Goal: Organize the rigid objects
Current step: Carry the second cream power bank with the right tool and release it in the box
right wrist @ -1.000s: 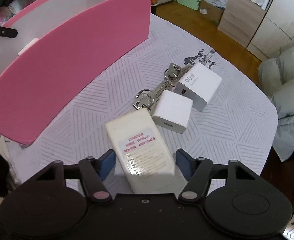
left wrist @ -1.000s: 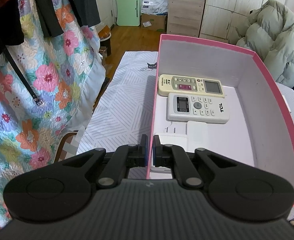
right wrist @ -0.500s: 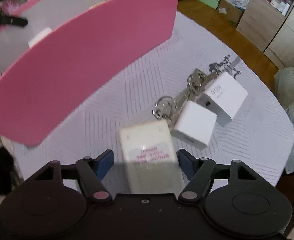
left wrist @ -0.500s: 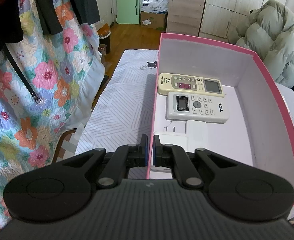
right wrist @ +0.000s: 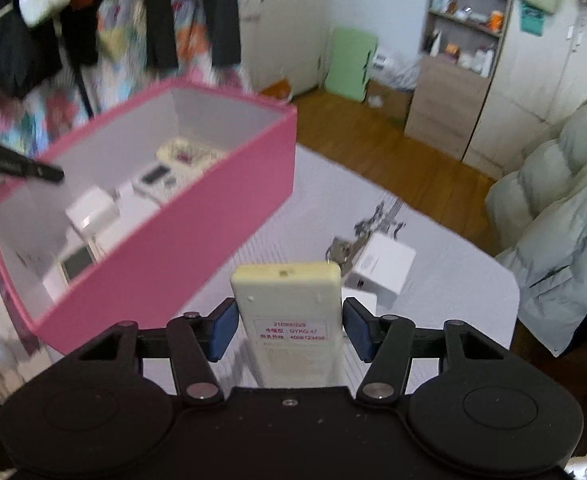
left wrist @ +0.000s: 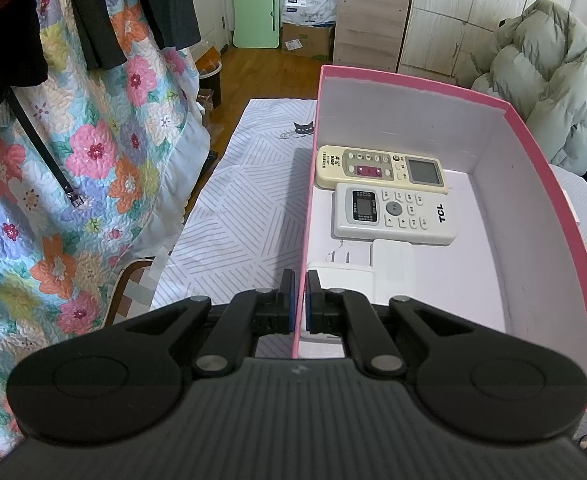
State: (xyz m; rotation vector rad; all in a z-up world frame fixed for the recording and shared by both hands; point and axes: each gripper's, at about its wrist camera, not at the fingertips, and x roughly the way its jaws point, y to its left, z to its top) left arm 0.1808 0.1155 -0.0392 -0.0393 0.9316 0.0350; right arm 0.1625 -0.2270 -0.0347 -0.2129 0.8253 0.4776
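My left gripper (left wrist: 300,296) is shut on the left wall of the pink box (left wrist: 307,216). Inside lie a cream remote (left wrist: 377,166), a white TCL remote (left wrist: 393,216) and white chargers (left wrist: 357,276). My right gripper (right wrist: 289,322) is shut on a cream remote (right wrist: 289,304), label side up, lifted above the table. The pink box (right wrist: 197,216) stands to its left. Two white chargers (right wrist: 381,268) and keys (right wrist: 339,246) lie on the table behind the held remote.
A striped white cloth (left wrist: 249,208) covers the table. A floral quilt (left wrist: 73,184) and dark clothes hang at the left. A grey puffer jacket (right wrist: 561,236) lies at the right. Wooden cabinets (right wrist: 465,96) stand at the back.
My right gripper has closed on the cream remote and lifted it off the table, tilting up toward the box. The left gripper stays clamped on the box wall.
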